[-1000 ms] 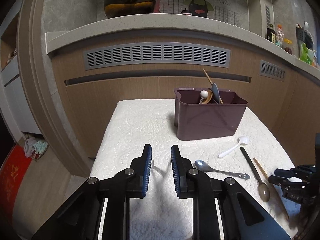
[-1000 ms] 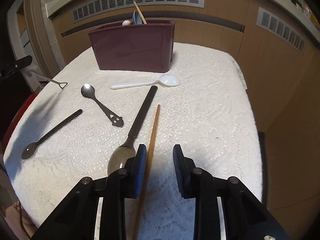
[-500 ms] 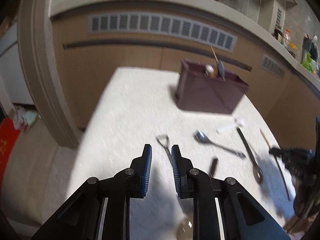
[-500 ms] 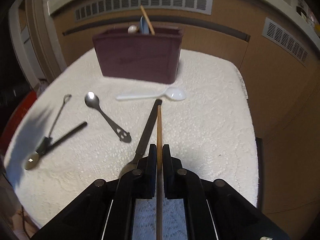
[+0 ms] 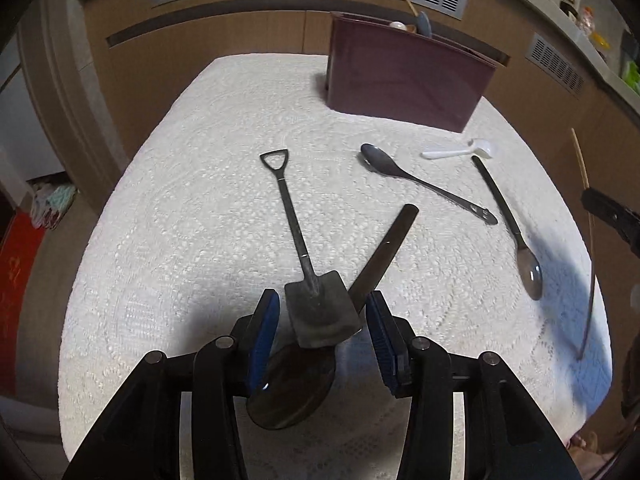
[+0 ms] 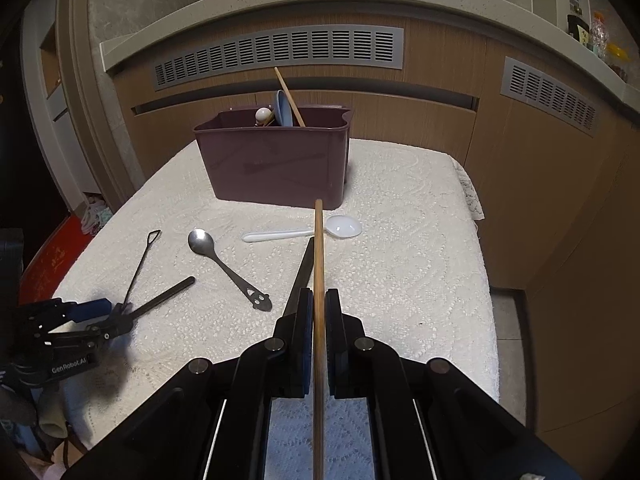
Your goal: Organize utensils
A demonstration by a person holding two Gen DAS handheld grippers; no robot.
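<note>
My left gripper [image 5: 324, 334] hangs low over the white tablecloth [image 5: 200, 200], its jaws opening. Between them lie the blade of a shovel-shaped spoon [image 5: 294, 216] and the crossed handle of a black spoon [image 5: 384, 256]; the blue pads do not press on either. My right gripper [image 6: 319, 320] is shut on a wooden chopstick [image 6: 319, 248], held off the cloth and pointing at the purple utensil bin [image 6: 276, 160]. In the bin stand several utensils. A silver spoon [image 6: 224, 264], a white plastic spoon [image 6: 304, 231] and a long black-handled spoon [image 5: 508, 220] lie loose.
Brown cabinet fronts with grey vents [image 6: 280, 52] rise right behind the table under a pale counter. The table's right edge [image 6: 486, 280] drops to the floor. A red object [image 5: 16, 272] sits low at the left.
The left gripper sank and tipped down over the shovel spoon and black spoon, and its jaws widened. The right gripper closed on the chopstick and raised it off the cloth.
</note>
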